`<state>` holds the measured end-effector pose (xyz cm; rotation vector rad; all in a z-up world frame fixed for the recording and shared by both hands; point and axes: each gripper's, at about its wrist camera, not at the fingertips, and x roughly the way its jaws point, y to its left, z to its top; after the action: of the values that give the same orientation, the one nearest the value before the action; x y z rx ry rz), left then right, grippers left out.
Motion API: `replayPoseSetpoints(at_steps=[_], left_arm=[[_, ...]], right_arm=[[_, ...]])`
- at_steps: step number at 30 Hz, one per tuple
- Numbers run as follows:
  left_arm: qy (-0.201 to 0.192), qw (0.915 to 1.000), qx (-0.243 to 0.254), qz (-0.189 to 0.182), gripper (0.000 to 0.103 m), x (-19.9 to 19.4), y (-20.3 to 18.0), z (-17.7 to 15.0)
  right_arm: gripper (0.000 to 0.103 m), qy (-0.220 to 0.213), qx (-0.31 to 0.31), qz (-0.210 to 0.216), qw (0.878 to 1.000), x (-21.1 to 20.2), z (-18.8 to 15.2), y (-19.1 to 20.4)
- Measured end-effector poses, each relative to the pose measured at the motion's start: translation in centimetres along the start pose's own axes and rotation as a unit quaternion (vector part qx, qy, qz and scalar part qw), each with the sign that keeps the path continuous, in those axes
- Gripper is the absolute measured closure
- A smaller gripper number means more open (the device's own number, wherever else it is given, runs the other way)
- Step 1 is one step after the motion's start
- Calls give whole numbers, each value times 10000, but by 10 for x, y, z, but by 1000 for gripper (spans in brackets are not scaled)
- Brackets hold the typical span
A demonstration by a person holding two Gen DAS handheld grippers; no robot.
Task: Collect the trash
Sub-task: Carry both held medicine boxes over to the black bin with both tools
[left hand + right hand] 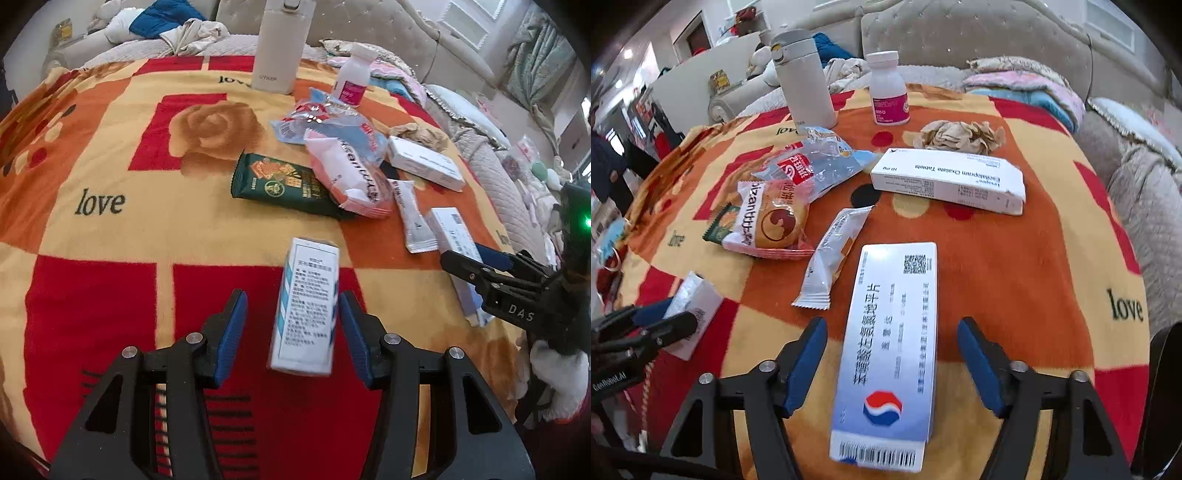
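Observation:
My left gripper [291, 321] is open around a small white medicine box [306, 306] with blue stripes that lies on the blanket; the pads do not touch it. My right gripper [892, 354] is open around a long blue-white medicine box [890, 350] with a barcode end. Further back lie a white sachet [834, 254], a pink bread wrapper [768, 221], a dark green snack packet [280, 184], a clear blue wrapper [816, 162], a white tablet box [949, 181] and crumpled tissue [960, 136].
A white thermos [805, 81] and a white pill bottle [888, 88] with a pink label stand at the back. Everything rests on a red, orange and yellow "love" blanket [110, 184]. Pillows and bedding [1034, 88] lie behind.

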<state>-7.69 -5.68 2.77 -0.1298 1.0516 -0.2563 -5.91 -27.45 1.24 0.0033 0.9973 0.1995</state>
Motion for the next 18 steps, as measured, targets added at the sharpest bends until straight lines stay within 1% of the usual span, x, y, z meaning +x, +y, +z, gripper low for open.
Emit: replayPoseSetpoints(at_steps=[1, 4, 7, 8, 11, 18], left_arm=[[31, 10000, -1, 27, 54, 3, 0, 0], [-17, 10000, 18, 37, 71, 4, -3, 0], [-73, 9999, 101, 18, 71, 0, -10, 1], [-92, 9999, 131, -8, 71, -2, -14, 2], [-161, 9996, 204, -79, 71, -6, -26, 5], [-270, 9977, 518, -355, 71, -12, -69, 14]], right_arm=[[52, 13, -37, -24, 10000, 3, -1, 0], [54, -105, -120, 9, 9999, 1, -4, -2], [54, -252, -146, 120, 9995, -9, -8, -6], [54, -371, -193, 133, 9990, -17, -9, -6], [54, -537, -294, 101, 9981, -33, -11, -8], [54, -654, 48, 283, 9974, -56, -20, -33]])
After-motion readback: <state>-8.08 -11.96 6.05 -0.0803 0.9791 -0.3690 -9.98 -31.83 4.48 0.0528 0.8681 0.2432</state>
